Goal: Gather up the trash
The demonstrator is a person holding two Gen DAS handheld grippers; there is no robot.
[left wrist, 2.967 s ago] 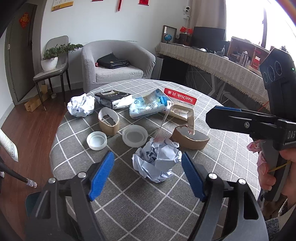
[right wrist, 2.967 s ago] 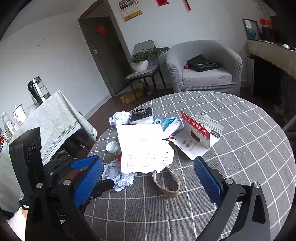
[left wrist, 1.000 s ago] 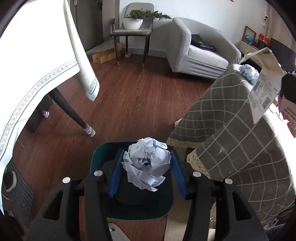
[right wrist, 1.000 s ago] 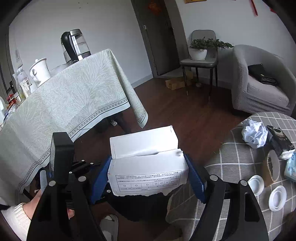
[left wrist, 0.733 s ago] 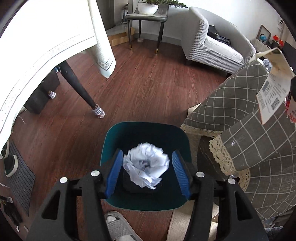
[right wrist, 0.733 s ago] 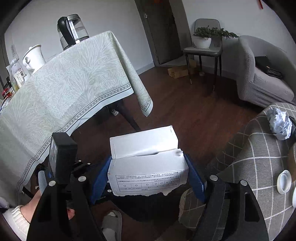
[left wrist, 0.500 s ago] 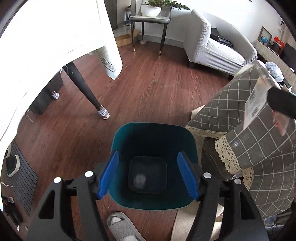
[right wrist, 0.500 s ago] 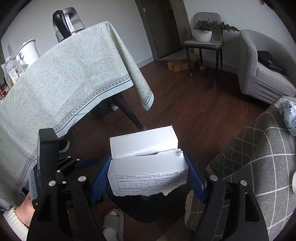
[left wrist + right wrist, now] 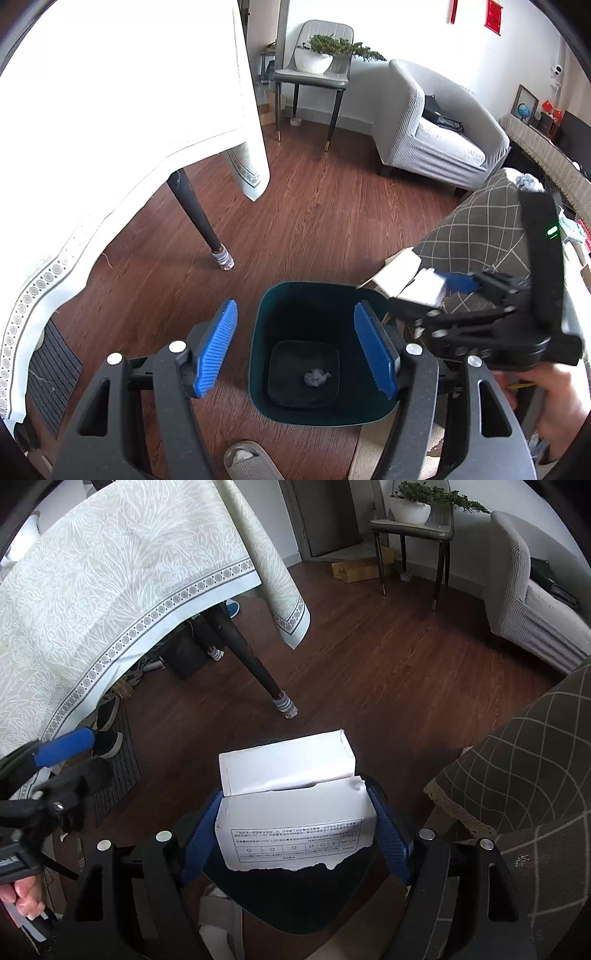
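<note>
Basically, the next move hinged on box vs bin: the right gripper [image 9: 295,834] was clamped on the torn white box [image 9: 291,812], held over the near rim of the teal bin [image 9: 266,321], with the opening straight below. Box's long axis ran across the jaws, roughly level. From the left wrist view the box [image 9: 406,280] sat over the bin's far-right corner, not centred, so my guess was it needed a nudge inward before release, else it could catch the rim. Right hand was the one in position; the left gripper [image 9: 299,347] hung over the bin with jaws spread wide, holding nothing.

Versus 1 s ago: left was then squeezing the paper ball above the bin; now the ball [image 9: 316,377] lay on the bin floor. Box grip looked unchanged.
</note>
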